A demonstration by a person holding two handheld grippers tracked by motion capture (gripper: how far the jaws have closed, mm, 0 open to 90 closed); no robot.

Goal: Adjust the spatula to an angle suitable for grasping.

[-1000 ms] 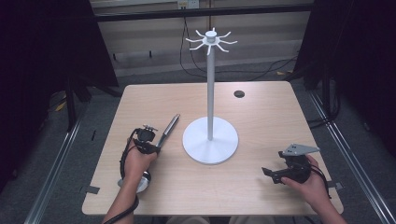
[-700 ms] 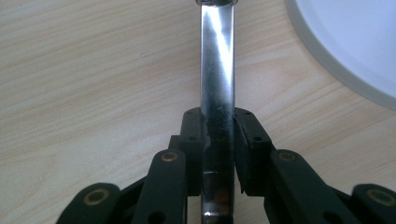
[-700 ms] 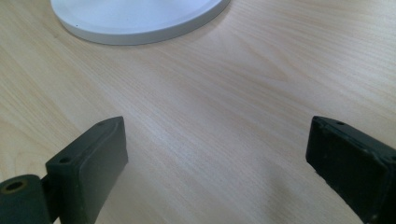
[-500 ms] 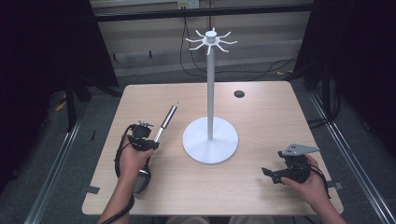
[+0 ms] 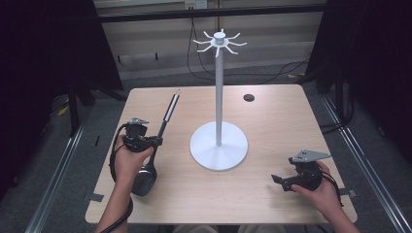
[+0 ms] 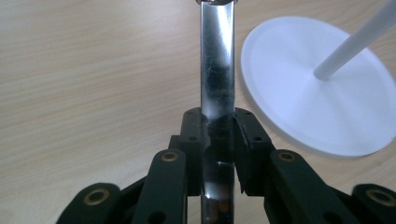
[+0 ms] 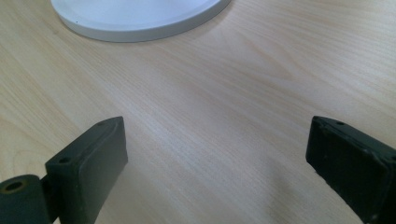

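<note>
Jaws of the left gripper [image 5: 154,141] are clamped on the handle of a metal ladle [image 5: 163,127], which is held tilted above the table [image 5: 272,121], its bowl low near the hand, just left of the white stand [image 5: 218,145]. Jaws of the right gripper [image 5: 279,182] are spread wide over bare wood, with nothing between them.

A white stand [image 5: 218,144] rises from the middle of the wooden table [image 5: 272,111], its round base and tall pole, topped by hooked arms [image 5: 219,42], blocking the straight path between my two grippers. Bare tabletop lies open ahead of my right gripper [image 5: 279,180], up to the base rim. A small dark disc [image 5: 248,97] sits near the far edge.
</note>
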